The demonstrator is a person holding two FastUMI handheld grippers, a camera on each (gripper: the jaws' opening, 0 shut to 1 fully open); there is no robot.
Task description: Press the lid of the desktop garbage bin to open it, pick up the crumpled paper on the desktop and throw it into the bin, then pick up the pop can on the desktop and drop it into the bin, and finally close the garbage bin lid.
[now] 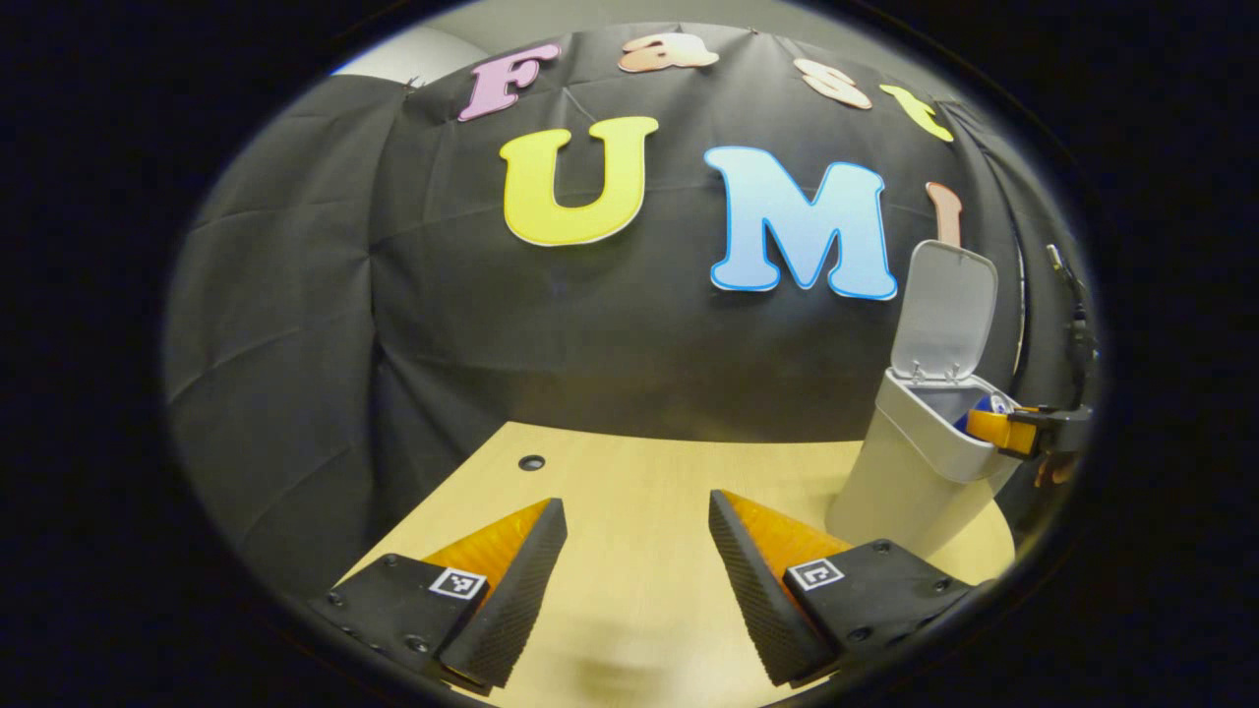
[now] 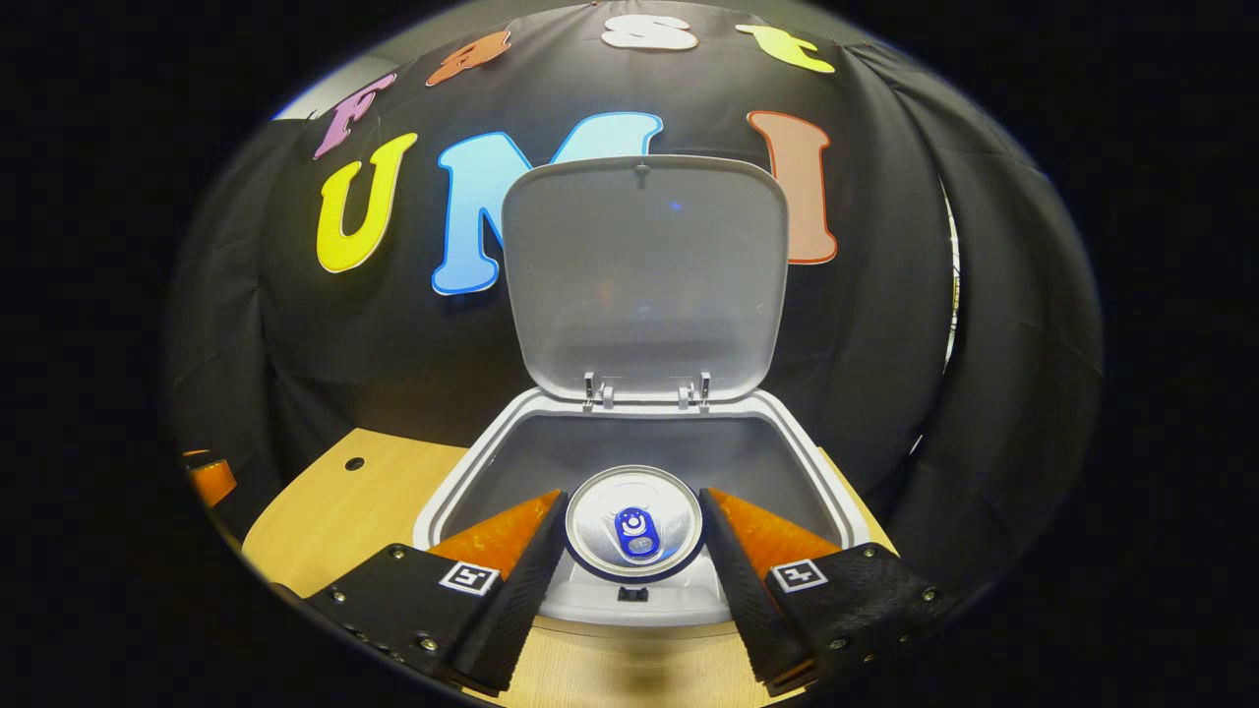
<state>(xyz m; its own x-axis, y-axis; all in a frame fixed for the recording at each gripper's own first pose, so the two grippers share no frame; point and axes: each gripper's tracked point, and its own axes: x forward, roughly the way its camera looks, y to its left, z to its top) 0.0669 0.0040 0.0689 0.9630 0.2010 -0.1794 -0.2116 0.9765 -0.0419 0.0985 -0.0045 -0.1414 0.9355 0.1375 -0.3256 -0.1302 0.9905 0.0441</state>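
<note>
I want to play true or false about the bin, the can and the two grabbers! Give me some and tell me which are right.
1. The bin's lid stands open. True.
2. The right gripper holds the pop can between its fingers. True.
3. The pop can stands on the table. False: it is held over the open garbage bin.
4. The left gripper is squeezing crumpled paper. False: its fingers are spread apart with nothing between them.
5. In the left gripper view, the bin stands to the right of the fingers. True.
</note>
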